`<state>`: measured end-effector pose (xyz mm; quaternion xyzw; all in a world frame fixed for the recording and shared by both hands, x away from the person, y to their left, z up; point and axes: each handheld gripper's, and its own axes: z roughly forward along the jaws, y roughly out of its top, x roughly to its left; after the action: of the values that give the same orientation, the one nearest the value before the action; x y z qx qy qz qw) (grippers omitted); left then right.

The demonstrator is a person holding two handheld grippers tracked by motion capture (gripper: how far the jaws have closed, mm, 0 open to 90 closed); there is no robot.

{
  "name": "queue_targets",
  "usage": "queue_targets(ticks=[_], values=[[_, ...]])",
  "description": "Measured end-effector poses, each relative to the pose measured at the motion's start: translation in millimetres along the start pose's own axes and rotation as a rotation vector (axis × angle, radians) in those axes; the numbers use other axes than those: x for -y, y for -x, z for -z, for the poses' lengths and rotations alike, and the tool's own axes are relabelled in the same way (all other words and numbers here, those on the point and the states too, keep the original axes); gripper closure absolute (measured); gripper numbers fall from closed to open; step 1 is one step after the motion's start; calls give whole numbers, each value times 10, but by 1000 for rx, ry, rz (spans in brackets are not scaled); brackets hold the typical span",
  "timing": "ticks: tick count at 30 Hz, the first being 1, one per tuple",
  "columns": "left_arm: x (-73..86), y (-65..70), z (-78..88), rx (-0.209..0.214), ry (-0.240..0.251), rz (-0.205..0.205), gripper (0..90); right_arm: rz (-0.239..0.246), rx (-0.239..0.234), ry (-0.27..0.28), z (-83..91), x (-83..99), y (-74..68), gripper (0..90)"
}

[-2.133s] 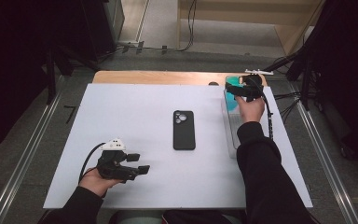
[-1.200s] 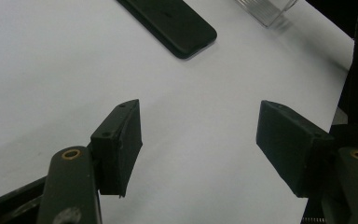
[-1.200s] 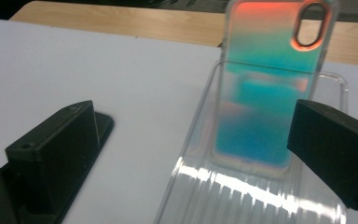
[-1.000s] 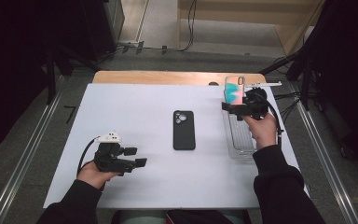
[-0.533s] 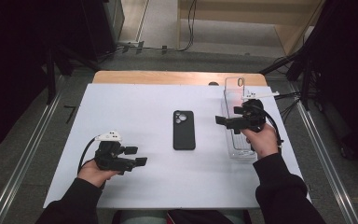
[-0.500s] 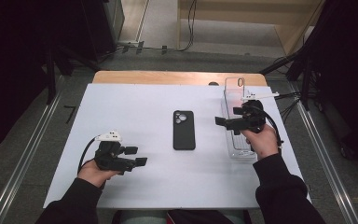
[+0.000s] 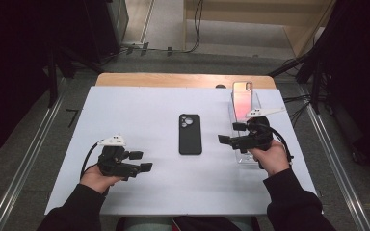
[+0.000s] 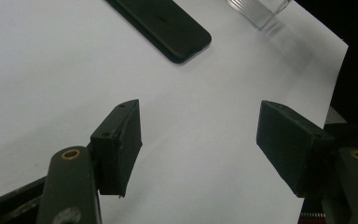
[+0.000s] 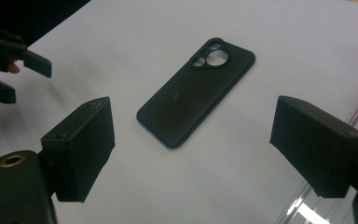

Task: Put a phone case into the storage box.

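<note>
1. Since the earliest frame, right gripper (image 7: 232, 138) has come back from the far end of the clear stand (image 7: 244, 156) toward the table middle; a phone (image 7: 242, 96) now stands at the stand's far end.
2. Right jaws apart, empty, aimed at the black phone case (image 9: 196, 91).
3. Case lies flat, camera cutout up, mid-table (image 7: 125, 110), untouched, between both grippers.
4. Left gripper (image 7: 138, 161) jaws apart, empty, resting near the table's near-left edge.
5. Judgement: phone placement looks done; case pickup not started, everything after it left.
</note>
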<state>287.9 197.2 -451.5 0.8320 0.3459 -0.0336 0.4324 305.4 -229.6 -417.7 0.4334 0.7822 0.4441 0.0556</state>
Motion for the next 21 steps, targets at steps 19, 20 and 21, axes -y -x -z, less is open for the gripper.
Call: queue_targets(ticks=[19, 20, 21], values=[[20, 2, 52, 3, 6, -4, 312, 80, -87, -39, 3, 267, -234, 132], [20, 4, 53, 4, 5, -6, 312, 83, -91, -43, 1, 287, -235, 132], [20, 7, 53, 6, 7, -6, 312, 85, -93, -44, 0, 306, -237, 132]])
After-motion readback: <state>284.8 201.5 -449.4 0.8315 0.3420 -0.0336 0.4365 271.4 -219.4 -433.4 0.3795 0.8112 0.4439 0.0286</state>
